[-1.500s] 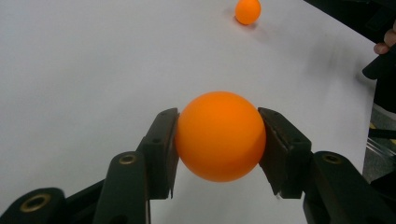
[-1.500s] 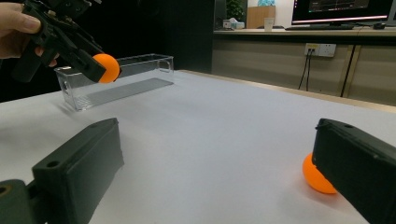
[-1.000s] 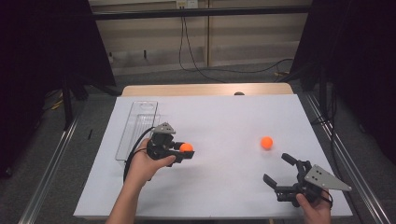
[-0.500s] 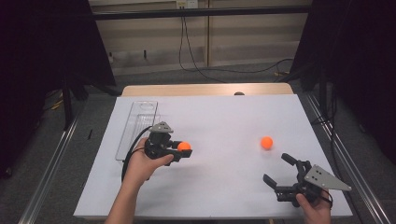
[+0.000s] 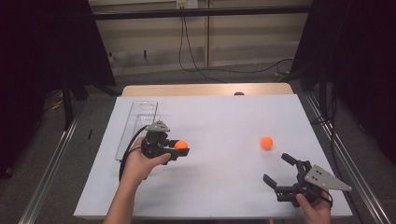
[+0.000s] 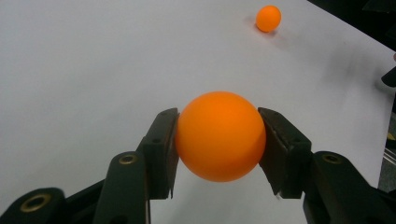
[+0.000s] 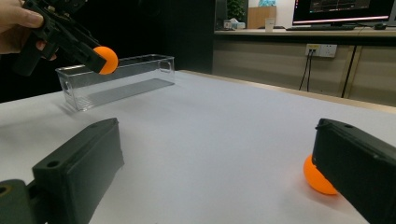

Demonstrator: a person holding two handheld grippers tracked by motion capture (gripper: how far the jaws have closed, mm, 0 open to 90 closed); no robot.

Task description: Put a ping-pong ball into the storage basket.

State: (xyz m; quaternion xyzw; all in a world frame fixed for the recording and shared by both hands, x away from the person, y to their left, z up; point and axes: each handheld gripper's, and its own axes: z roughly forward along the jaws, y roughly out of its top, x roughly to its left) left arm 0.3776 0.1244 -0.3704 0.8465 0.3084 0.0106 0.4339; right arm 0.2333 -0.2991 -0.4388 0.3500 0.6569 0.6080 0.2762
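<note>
Left gripper view shows the held orange ball (image 6: 219,136) seated squarely between your left gripper's (image 6: 219,154) jaws, both pads pressing its sides, clamped. You hold it clear above the white table (image 6: 84,70). In the high view, this ball (image 5: 181,145) sits at the jaw tips of your left gripper (image 5: 180,150), just right of the clear plastic bin (image 5: 137,122). The second orange ball (image 5: 266,142) lies on the table well apart, near and just beyond your right gripper (image 5: 279,170), whose jaws stand wide apart, gripping nothing.
</note>
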